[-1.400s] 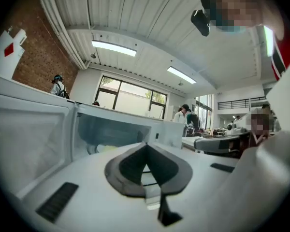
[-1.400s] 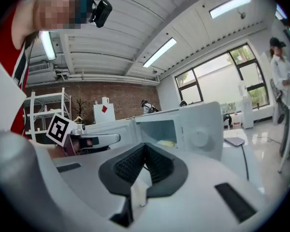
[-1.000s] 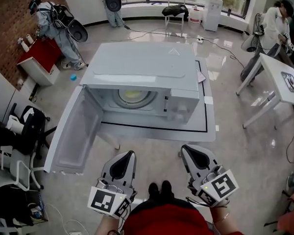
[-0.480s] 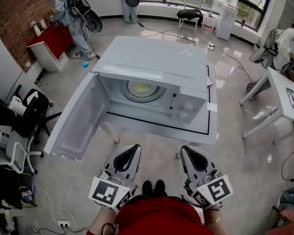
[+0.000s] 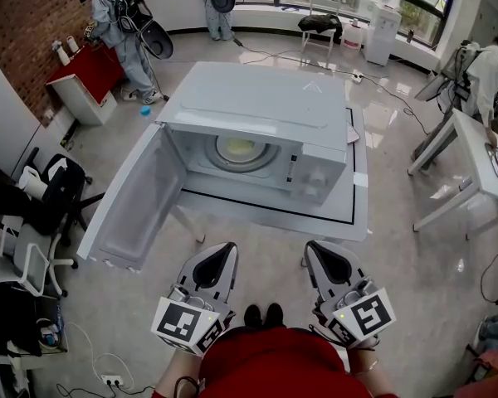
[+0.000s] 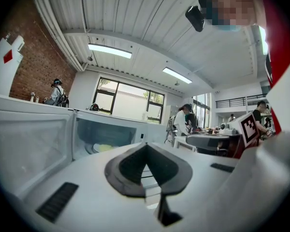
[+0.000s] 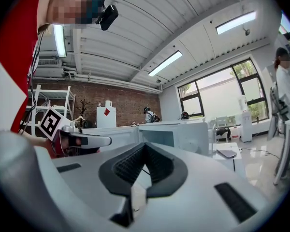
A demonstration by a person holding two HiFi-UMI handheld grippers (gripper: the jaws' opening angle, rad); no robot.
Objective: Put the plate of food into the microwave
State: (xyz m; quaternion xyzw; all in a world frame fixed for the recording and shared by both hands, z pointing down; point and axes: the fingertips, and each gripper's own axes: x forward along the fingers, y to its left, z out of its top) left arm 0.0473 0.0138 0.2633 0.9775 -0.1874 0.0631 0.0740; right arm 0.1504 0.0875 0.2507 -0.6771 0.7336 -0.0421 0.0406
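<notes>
The white microwave stands on a white table with its door swung wide to the left. Inside, on the turntable, lies the plate of yellowish food; the left gripper view also shows this plate in the cavity. My left gripper and right gripper hover side by side close to my body, well short of the table's front edge. Both are shut with nothing between the jaws. The left gripper points toward the open cavity, the right gripper toward the microwave's control side.
The open door juts past the table's left edge. Office chairs and clutter stand at the left, a red cabinet with a person at the far left. A white side table with another person is at the right.
The head view has shifted slightly, so the microwave now sits a little further right in the picture. Both grippers stay shut and in nearly the same place.
</notes>
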